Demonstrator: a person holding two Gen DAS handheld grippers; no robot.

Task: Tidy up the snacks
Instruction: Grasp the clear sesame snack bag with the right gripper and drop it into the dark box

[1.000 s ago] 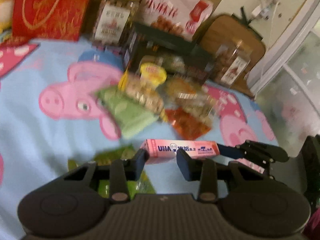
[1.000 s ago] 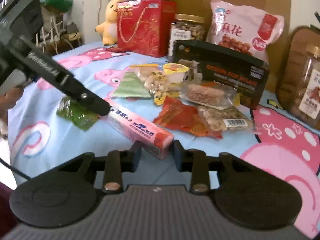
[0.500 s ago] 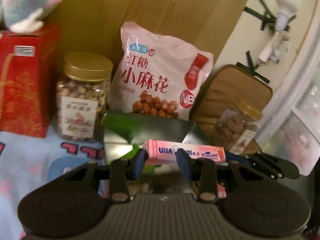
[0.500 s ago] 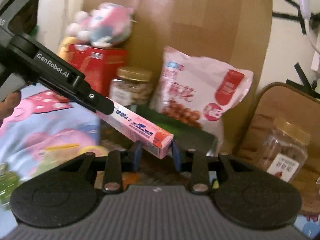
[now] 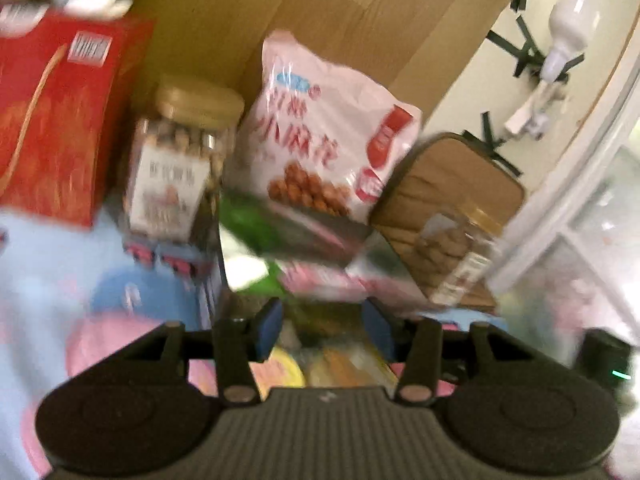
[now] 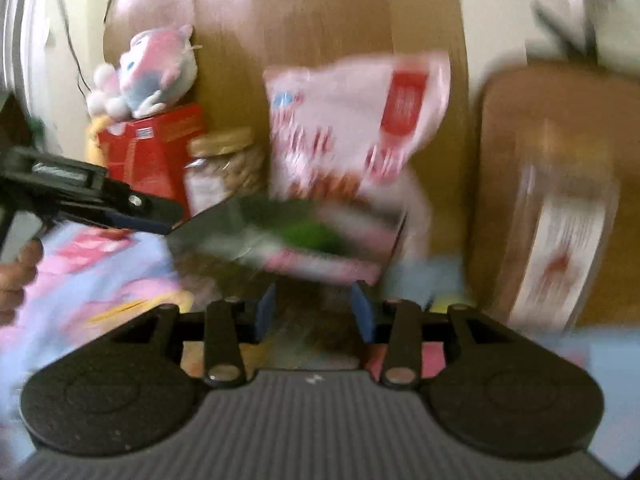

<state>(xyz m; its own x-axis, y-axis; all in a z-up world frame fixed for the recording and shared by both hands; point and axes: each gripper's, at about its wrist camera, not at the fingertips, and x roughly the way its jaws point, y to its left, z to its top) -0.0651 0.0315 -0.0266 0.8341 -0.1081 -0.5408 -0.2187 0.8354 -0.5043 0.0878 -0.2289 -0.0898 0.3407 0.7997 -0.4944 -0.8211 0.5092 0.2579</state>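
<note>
Gold-lidded clear plastic nut jar (image 5: 182, 168) stands between red cardboard gift box (image 5: 60, 120) and pink plastic snack bag (image 5: 328, 128), brown cardboard sheet (image 5: 320, 12) behind them

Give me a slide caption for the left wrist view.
Left gripper opening, nothing between its fingers, the pink candy box blurred just beyond them above the dark box.

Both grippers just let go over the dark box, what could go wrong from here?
1. The pink candy box shows blurred at the dark box's rim; whether it has settled inside cannot be told, so it may catch there or slide out.
2. Both the left gripper and the right gripper, jaws opening with nothing between them, hang close together and might knock each other.
3. The nut jar beside it could be bumped.
</note>
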